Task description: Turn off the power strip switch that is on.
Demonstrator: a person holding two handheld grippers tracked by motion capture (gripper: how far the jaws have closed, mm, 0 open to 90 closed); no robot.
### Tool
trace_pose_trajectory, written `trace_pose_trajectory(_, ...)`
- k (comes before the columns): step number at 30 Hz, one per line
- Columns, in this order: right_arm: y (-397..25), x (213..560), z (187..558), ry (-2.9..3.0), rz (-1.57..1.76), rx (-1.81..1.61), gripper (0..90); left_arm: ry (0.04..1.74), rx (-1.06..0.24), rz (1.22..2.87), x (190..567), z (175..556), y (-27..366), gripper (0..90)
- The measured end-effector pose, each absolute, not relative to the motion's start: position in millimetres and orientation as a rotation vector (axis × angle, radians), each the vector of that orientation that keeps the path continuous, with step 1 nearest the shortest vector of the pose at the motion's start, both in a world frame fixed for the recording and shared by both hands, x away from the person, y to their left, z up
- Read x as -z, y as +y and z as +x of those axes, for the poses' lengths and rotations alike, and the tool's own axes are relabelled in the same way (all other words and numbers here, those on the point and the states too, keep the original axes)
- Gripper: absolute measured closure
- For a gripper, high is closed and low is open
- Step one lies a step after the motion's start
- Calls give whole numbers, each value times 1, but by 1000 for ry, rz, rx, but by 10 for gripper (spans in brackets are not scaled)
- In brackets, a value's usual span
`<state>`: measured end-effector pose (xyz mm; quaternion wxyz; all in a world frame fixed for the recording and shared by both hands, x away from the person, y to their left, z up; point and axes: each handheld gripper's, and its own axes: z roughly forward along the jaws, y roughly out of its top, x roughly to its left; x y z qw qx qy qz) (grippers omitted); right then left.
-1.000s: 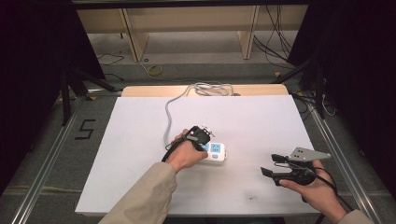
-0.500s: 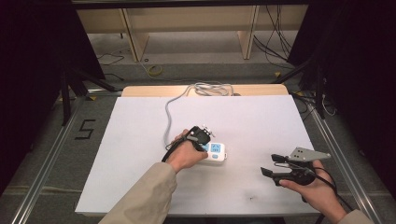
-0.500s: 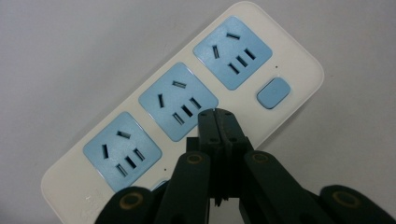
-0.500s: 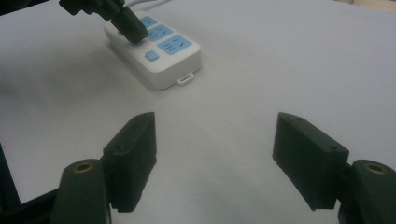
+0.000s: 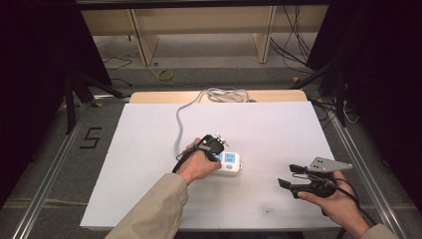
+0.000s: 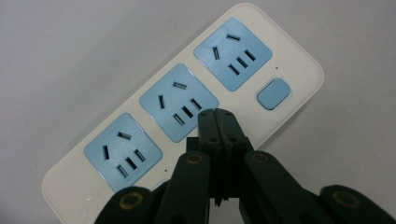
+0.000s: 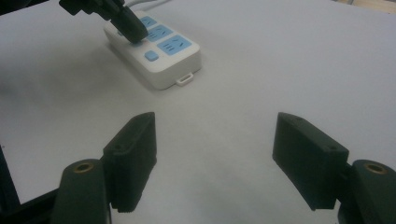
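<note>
A white power strip [image 6: 261, 56] with three blue sockets and a blue button [image 6: 274, 93] lies flat on the white table sheet, right of centre in the high view [image 5: 232, 162]. My left gripper [image 6: 217, 115] is shut with nothing between its jaws, and its tips rest at the near edge of the middle socket. In the high view a hand holds this gripper [image 5: 217, 152] tilted down onto the strip. My right gripper [image 7: 215, 140] is open wide and empty, low over bare table to the right [image 5: 290, 176], facing the strip [image 7: 161, 51] and the left gripper [image 7: 123, 21].
The strip's grey cable [image 5: 178, 124] runs back across the sheet to a coil [image 5: 224, 94] at the table's far edge. The white sheet [image 5: 273, 124] covers the table. Metal rails [image 5: 45, 174] flank it, and wooden shelf legs stand behind.
</note>
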<state>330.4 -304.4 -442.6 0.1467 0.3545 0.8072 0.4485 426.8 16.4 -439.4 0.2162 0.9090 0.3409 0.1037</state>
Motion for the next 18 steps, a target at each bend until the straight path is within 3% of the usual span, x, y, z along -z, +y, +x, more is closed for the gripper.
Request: trace_pose_trajectory(18, -305, 442, 330, 2313, 1025, -1299, 308, 943, -288, 2515, 439, 427, 17, 900)
